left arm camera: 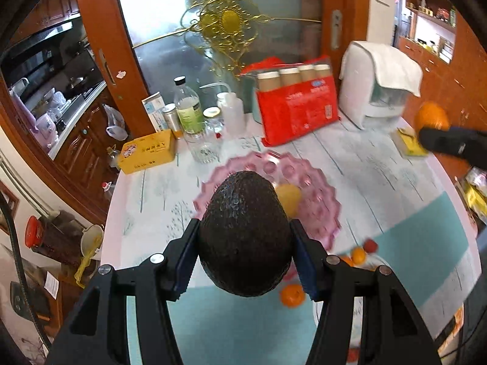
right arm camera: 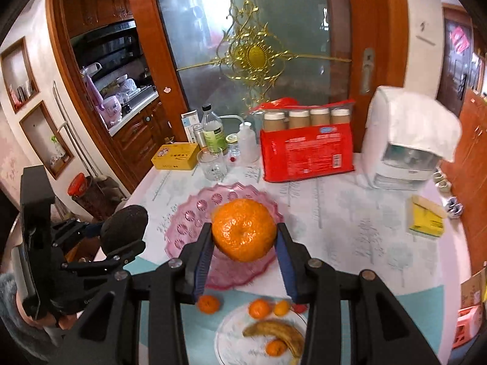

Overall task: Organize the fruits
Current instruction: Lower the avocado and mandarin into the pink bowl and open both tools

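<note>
My left gripper (left arm camera: 245, 225) is shut on a dark, bumpy avocado (left arm camera: 245, 234), held up over the near edge of a pink glass dish (left arm camera: 316, 194). A yellow fruit (left arm camera: 289, 196) lies in that dish, partly hidden by the avocado. My right gripper (right arm camera: 244, 228) is shut on a large orange (right arm camera: 243, 229), also raised above the pink dish (right arm camera: 188, 222). Below it, a white plate (right arm camera: 231, 343) holds a brown-spotted banana (right arm camera: 274, 333) and small mandarins (right arm camera: 258, 308). Another mandarin (right arm camera: 208, 304) lies on the table beside that plate.
At the back of the table stand a red pack of paper cups (right arm camera: 307, 152), a white appliance under a cloth (right arm camera: 404, 143), a glass tumbler (right arm camera: 213, 164), bottles (right arm camera: 213, 130) and a yellow box (right arm camera: 176, 156). A yellow packet (right arm camera: 426, 219) lies at the right. The table's edge curves away at the left.
</note>
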A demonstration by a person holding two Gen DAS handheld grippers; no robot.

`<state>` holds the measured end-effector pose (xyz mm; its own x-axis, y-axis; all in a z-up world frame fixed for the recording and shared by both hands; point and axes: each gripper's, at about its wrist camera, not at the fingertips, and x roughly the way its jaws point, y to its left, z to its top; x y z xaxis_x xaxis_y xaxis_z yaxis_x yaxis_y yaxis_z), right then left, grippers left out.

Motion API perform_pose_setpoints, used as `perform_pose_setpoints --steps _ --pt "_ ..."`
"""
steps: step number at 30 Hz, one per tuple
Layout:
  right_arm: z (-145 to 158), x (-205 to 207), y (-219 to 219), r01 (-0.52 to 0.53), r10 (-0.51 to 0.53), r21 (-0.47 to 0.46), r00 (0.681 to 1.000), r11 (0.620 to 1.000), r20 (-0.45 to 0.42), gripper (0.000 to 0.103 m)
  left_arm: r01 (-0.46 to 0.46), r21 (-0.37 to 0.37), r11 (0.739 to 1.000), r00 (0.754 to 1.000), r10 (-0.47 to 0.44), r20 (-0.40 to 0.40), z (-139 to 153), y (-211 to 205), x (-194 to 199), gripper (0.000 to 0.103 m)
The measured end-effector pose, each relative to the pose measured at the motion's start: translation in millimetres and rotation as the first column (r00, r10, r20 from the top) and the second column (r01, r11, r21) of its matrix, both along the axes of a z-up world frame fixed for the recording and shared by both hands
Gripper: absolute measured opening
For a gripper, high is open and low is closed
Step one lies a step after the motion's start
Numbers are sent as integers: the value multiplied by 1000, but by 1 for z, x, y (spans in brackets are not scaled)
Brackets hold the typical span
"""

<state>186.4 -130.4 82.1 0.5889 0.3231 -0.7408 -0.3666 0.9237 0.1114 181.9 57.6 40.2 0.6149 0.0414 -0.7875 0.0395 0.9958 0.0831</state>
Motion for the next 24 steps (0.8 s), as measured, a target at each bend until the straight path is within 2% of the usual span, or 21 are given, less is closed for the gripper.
perform_pose_setpoints --steps 3,8,14,18,24 --pt "-31 22 15 -9 8 -10 998 1000 -58 40 -34 1 999 999 34 -27 -18 8 26 56" --pt "-103 49 38 -52 41 -61 985 997 -169 41 -70 -16 997 991 68 -112 -70 19 57 56" --pt "-180 69 57 -98 65 -92 951 991 -302 41 -85 -39 996 974 74 -214 -135 22 74 56" --pt "-209 73 69 -134 90 -104 933 985 -349 41 -76 -32 997 966 66 -248 -162 18 81 56" --pt "-232 73 79 -177 115 -142 925 974 -361 41 -45 -32 998 972 36 -234 -178 11 93 56"
